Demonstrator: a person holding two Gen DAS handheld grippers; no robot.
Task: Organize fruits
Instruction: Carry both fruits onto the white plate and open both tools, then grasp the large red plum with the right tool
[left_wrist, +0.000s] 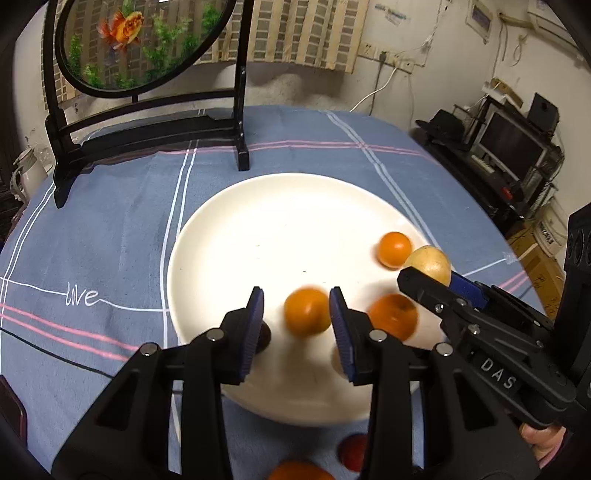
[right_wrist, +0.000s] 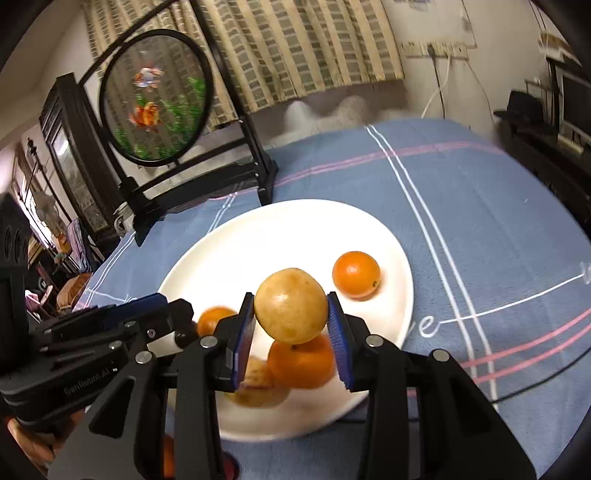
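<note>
A white plate (left_wrist: 236, 236) lies on the blue tablecloth; it also shows in the right wrist view (right_wrist: 280, 229). My left gripper (left_wrist: 297, 312) is open over the plate, and a blurred orange (left_wrist: 307, 312) sits between its pads without touching them. My right gripper (right_wrist: 291, 325) is shut on a yellow pear-like fruit (right_wrist: 291, 304) and holds it above the plate; that fruit shows in the left wrist view (left_wrist: 430, 262). Two more oranges (left_wrist: 394, 249) (left_wrist: 393, 315) lie on the plate. A tan fruit (right_wrist: 255, 384) and a dark fruit (left_wrist: 263, 336) lie partly hidden under the fingers.
A black stand with a round goldfish screen (left_wrist: 140, 40) stands at the table's back left. A red fruit (left_wrist: 352, 450) and an orange (left_wrist: 295, 470) lie on the cloth in front of the plate. A shelf with a monitor (left_wrist: 513, 147) is at the right.
</note>
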